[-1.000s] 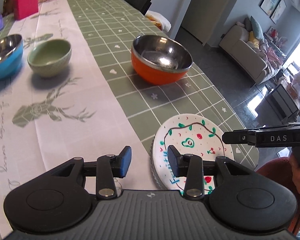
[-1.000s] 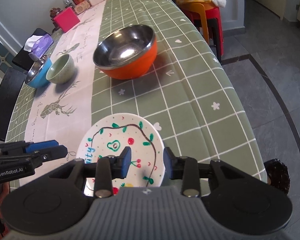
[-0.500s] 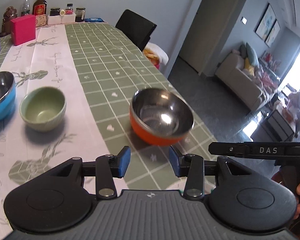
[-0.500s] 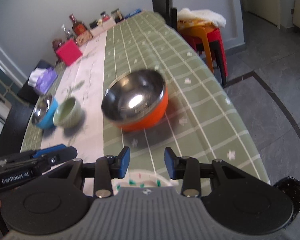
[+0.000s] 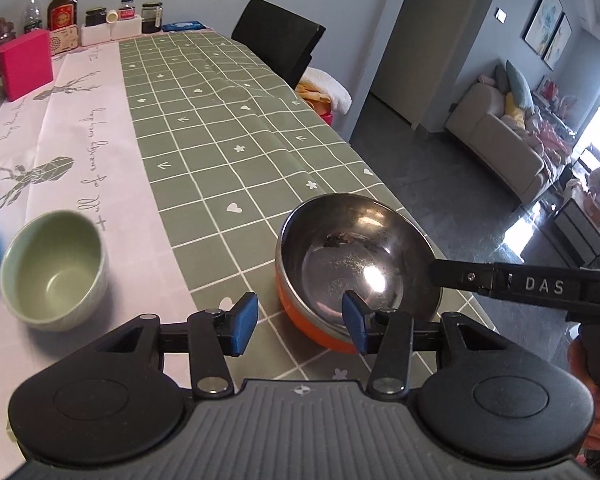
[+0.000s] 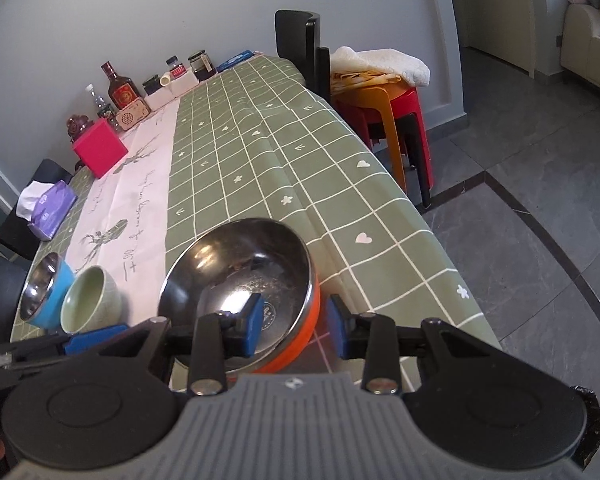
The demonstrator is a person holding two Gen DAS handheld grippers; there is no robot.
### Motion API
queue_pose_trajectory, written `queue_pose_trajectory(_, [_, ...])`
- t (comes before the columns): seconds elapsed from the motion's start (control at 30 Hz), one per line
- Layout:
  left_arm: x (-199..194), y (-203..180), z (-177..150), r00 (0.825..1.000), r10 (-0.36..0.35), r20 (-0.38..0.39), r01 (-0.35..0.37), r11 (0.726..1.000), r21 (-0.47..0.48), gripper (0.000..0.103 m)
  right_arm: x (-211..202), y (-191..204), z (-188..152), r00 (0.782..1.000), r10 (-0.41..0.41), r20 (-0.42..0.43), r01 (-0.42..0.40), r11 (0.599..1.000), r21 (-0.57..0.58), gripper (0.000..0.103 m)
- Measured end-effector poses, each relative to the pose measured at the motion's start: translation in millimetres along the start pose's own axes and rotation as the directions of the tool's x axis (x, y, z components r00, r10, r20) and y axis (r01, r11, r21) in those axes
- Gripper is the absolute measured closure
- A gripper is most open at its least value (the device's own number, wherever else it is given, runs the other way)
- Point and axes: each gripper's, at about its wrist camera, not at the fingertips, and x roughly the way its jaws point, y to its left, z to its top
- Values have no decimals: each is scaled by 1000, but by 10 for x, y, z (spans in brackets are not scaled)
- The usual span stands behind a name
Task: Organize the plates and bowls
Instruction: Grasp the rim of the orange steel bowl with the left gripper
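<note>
Three bowls on the green-checked tabletop (image 5: 228, 128): one large round orange bowl with a steel lining (image 5: 356, 268), one small pale green ceramic bowl (image 5: 56, 268), one blue bowl with a steel lining (image 6: 46, 296). Orange one just ahead of both tongs, near the tabletop's right edge; green and blue ones off to the left, on the pink runner. Bare cloth beyond. Left tongs (image 5: 300, 320) apart, holding nothing. Right tongs (image 6: 294, 326) apart, straddling the orange rim, not clamped.
</note>
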Motion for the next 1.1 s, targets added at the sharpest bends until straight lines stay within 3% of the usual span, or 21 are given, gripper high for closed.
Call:
queue_pose_trajectory(0.17, [143,-8,55,1000,11,-26,-11,1000,-4,49,80,-92,11,1000,12,-22,-11,999,32,79])
queue_pose_trajectory(0.43, [206,8,71,999,30,-45,-31,999,-11,84,150,-87,3,999,21,-47,-19,999,33,91])
queue_pose_trajectory(0.7, [135,25,67,998,37,-42,-38,999,-35,86,86,-74,-1,999,33,-41,-31,998,49,93])
queue_pose_trajectory(1.1, [-572,143,-175,996,89,-5,-89,994,-60,86,-260,258,-261,990,132,-48,-132,991,6,94])
